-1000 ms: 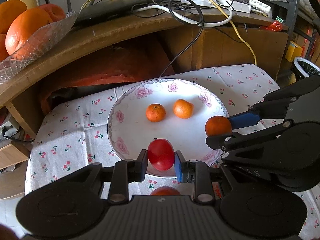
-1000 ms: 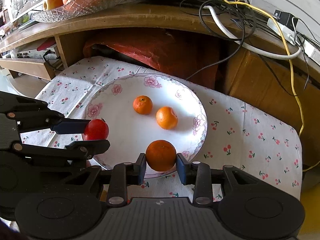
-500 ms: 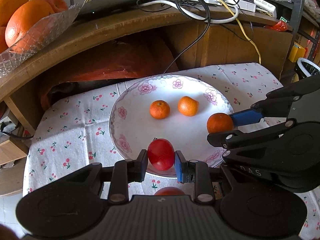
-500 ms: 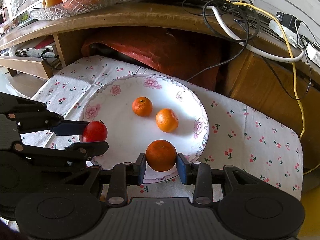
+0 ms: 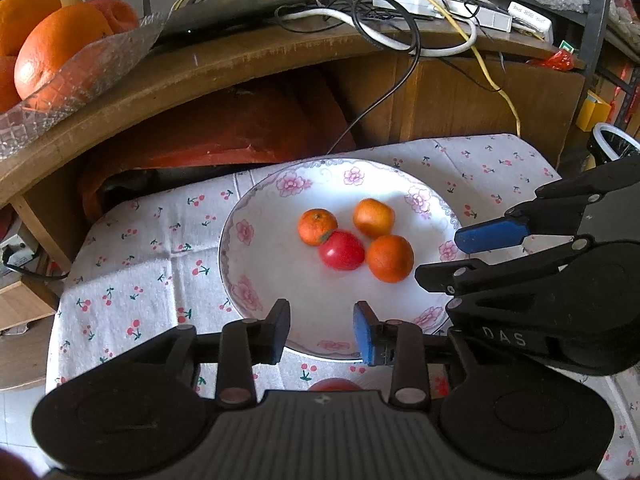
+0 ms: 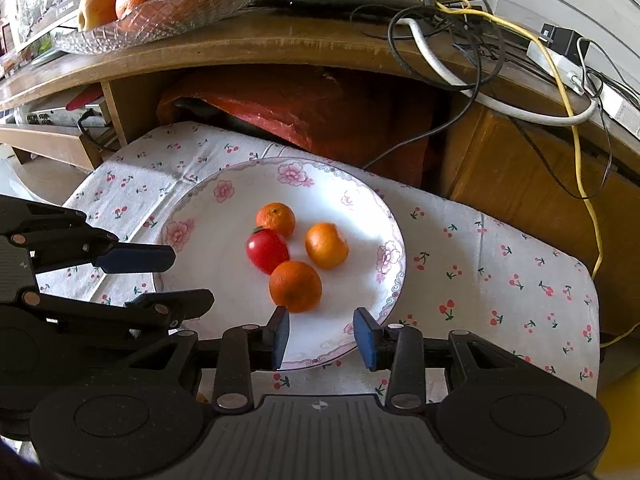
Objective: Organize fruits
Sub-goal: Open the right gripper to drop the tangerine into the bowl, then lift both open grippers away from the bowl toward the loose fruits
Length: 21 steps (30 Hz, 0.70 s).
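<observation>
- We take this for a lived-in room of a home, not a lab or shop.
- At 12 o'clock a worn wooden shelf (image 6: 280,44) carries a tangle of cables (image 6: 460,28) and a white power strip (image 6: 576,68).
- At 10 o'clock on it stands a cut-glass dish (image 6: 160,20) of oranges.
- Below, a cherry-print cloth (image 6: 500,264) covers a low surface, bearing a flowered china plate (image 6: 360,200).

Four fruits cluster mid-plate (image 5: 240,272); its near half lies bare before both grippers.
</observation>
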Each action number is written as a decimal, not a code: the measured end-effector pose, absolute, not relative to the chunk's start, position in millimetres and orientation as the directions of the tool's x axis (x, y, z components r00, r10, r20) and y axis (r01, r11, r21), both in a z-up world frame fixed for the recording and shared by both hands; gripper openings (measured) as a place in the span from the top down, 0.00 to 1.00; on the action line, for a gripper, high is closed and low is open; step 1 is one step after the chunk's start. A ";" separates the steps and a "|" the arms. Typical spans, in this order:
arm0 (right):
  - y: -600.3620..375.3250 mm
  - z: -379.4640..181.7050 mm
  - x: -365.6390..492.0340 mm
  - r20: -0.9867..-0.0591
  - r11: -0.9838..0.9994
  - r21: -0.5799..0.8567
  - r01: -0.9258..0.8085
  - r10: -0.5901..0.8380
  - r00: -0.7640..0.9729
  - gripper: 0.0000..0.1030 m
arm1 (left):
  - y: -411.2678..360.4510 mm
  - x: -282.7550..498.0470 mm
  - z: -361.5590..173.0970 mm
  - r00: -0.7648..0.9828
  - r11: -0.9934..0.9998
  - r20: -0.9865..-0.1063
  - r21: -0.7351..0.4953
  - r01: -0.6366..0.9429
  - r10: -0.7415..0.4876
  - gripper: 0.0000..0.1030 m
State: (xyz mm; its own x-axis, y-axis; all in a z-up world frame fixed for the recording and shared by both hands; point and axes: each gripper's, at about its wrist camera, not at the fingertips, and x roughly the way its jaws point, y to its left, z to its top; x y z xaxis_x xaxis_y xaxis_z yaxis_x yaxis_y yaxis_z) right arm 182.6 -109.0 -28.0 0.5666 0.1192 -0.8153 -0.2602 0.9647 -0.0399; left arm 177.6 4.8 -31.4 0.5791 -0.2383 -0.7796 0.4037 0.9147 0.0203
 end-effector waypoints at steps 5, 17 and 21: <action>-107.7 -28.7 181.4 -0.814 0.964 -0.041 -0.263 0.121 0.569 0.68 | 5.6 176.9 -30.7 0.581 0.917 -0.780 0.023 0.399 -0.233 0.58; -108.3 -26.5 178.4 -0.811 0.965 -0.038 -0.261 0.123 0.572 0.68 | 6.1 174.9 -28.1 0.585 0.918 -0.775 0.019 0.397 -0.237 0.58; -108.7 -25.8 176.6 -0.810 0.965 -0.038 -0.258 0.122 0.573 0.68 | 6.0 173.1 -26.9 0.584 0.915 -0.776 0.019 0.402 -0.240 0.58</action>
